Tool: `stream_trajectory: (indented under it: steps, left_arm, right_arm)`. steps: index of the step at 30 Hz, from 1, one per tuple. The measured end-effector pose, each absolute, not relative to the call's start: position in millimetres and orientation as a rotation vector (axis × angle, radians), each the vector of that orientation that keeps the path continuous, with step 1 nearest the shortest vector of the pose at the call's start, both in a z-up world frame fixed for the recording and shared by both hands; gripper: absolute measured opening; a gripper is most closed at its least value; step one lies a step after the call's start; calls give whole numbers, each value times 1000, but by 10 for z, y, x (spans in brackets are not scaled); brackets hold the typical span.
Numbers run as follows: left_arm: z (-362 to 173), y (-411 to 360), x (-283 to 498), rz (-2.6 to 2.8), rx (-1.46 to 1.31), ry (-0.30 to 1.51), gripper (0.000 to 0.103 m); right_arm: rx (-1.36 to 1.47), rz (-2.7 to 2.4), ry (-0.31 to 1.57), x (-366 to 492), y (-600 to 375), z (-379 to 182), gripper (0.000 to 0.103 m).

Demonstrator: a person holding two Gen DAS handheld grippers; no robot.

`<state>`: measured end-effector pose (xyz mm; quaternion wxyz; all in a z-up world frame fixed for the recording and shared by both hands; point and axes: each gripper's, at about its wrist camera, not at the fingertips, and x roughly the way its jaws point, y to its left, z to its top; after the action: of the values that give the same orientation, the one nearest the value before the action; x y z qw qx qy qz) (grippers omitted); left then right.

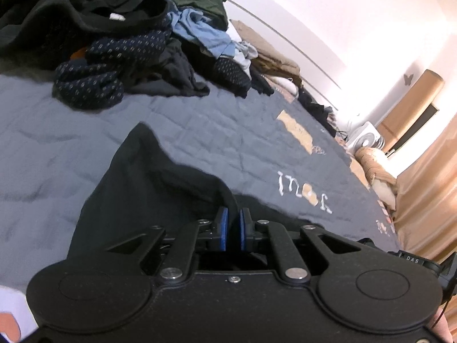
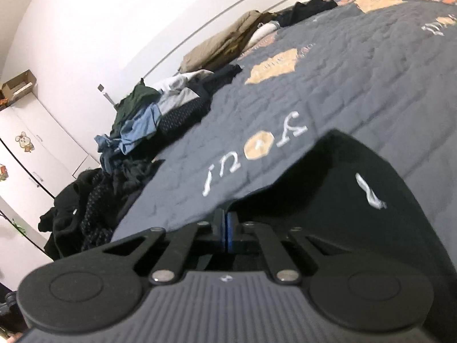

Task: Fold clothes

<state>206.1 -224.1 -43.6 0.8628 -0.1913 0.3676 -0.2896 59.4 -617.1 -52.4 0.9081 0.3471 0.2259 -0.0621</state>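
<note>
A black garment lies on the dark grey quilt just in front of my left gripper. Its blue pads stand almost together and pinch a fold of the black cloth. In the right wrist view the same black garment spreads to the right, with a white drawstring on it. My right gripper is shut, and the garment's edge runs into its fingertips.
A heap of unfolded clothes, black, dotted navy, light blue and dark green, covers the far side of the bed. Beige folded items lie along the wall. A white fan and tan curtain stand past the bed's right edge.
</note>
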Motion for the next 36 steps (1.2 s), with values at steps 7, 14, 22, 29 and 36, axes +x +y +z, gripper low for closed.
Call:
stream_trajectory:
  steps: [7, 14, 22, 29, 36]
  left_arm:
    - [-293, -2334, 2340, -621, -404, 742, 6]
    - [-519, -2594, 2678, -548, -355, 815, 7]
    - [-508, -2373, 2713, -489, -400, 778, 50]
    - [-109, -2059, 2389, -494, -390, 727, 52]
    - [-7, -1764, 1598, -513, -391, 735, 54]
  right_arm:
    - [716, -141, 432, 819, -6342, -370, 1]
    - [691, -205, 507, 1187, -6466, -547, 3]
    - [566, -291, 493, 1299, -6464, -508, 23]
    - [391, -262, 525, 904, -6301, -105, 45]
    - [417, -288, 554, 11, -6033, -47, 48]
